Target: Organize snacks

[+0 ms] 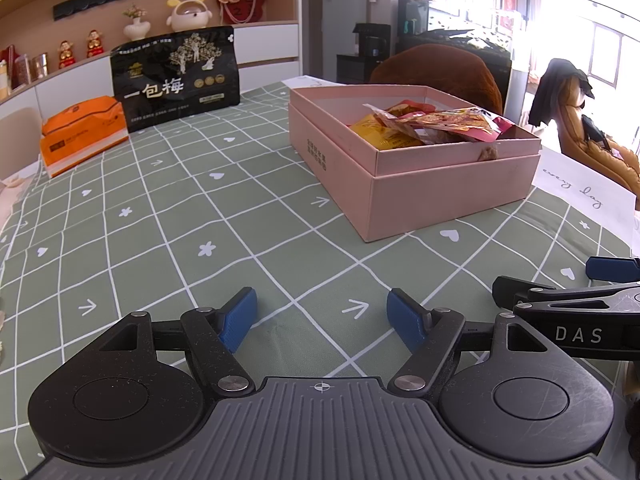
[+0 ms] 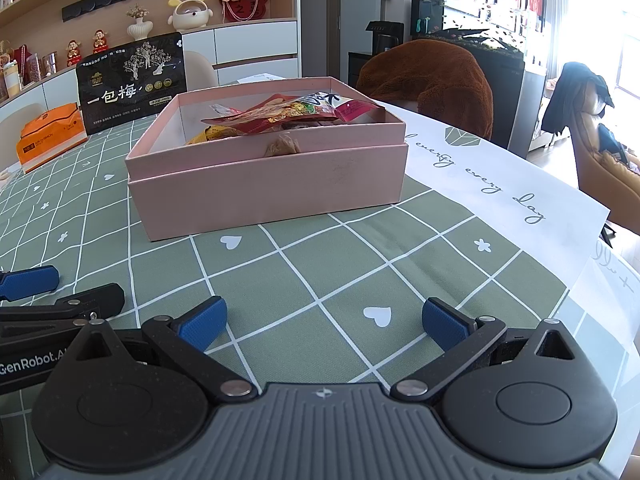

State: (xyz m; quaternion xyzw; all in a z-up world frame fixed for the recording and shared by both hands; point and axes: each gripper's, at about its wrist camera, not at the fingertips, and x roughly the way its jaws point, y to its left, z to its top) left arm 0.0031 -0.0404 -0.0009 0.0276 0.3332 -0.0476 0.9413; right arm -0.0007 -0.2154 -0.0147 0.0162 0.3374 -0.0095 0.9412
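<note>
An open pink box [image 1: 452, 196] [image 2: 272, 188] stands on the green checked tablecloth and holds several snack packets [image 1: 436, 122] [image 2: 288, 114]. A small brown snack [image 1: 489, 153] [image 2: 283, 145] hangs over its near rim. A black plum bag [image 1: 176, 80] [image 2: 132, 80] stands upright at the back, an orange pack [image 1: 82, 136] [image 2: 50, 136] lies beside it. My left gripper [image 1: 322, 318] is open and empty, low over the cloth, left of the box. My right gripper [image 2: 322, 324] is open and empty in front of the box. Each shows at the other view's edge.
A white printed sheet [image 2: 500, 184] [image 1: 580, 188] lies on the table right of the box. A chair with a brown cover [image 2: 432, 80] stands behind the table. Shelves with ornaments [image 1: 188, 14] run along the back wall.
</note>
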